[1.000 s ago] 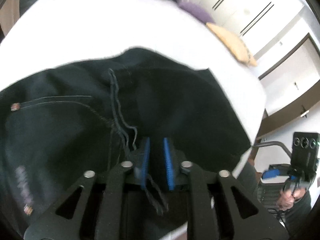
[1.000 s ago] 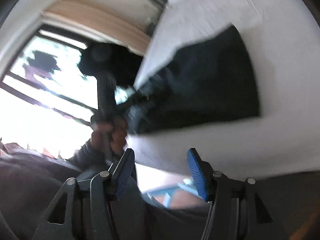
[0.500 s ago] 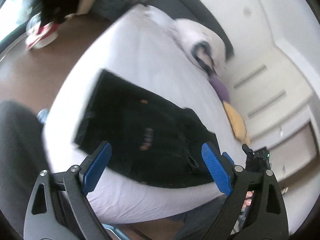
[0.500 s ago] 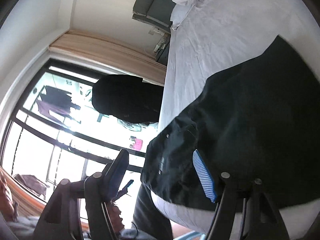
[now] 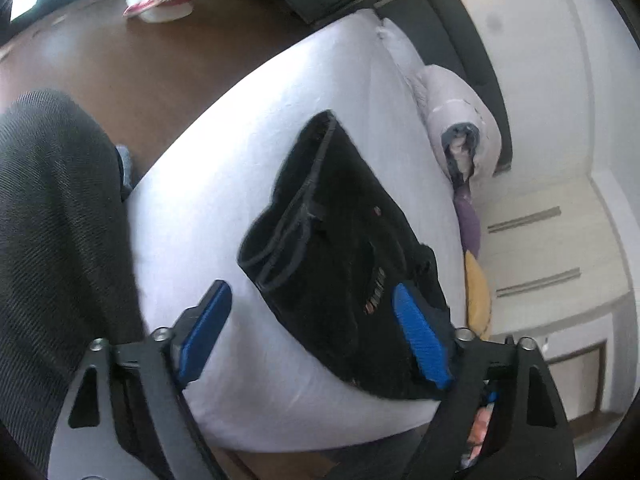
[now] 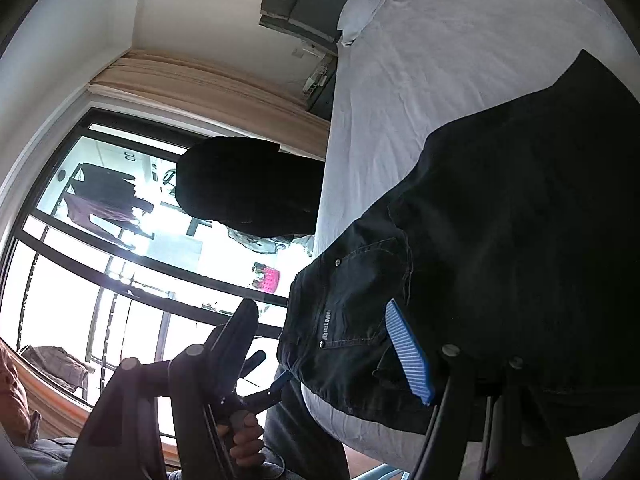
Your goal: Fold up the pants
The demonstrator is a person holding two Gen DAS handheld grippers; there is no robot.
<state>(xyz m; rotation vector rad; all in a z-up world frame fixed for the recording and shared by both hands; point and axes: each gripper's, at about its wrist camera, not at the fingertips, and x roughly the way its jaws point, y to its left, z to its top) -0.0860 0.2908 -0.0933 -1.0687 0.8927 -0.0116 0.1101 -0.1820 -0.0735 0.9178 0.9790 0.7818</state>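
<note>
Released a second ago, the black pants [image 5: 344, 248] now lie folded on the white bed [image 5: 208, 200]; the left tongs [image 5: 316, 336] have pulled back.

Left tongs gape wide, holding nothing, pants at their 1 o'clock; right tongs [image 6: 332, 348] also spread wide and empty, pants at 2 o'clock near the mattress edge; pillows [image 5: 460, 128] beyond, at 12 o'clock.

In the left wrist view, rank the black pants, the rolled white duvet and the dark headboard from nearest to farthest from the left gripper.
From the left gripper:
1. Black pants, folded on the bed just ahead of the fingers.
2. Rolled white duvet, beyond the pants, at the bed's far right end.
3. Dark headboard, behind the duvet against the wall.
</note>
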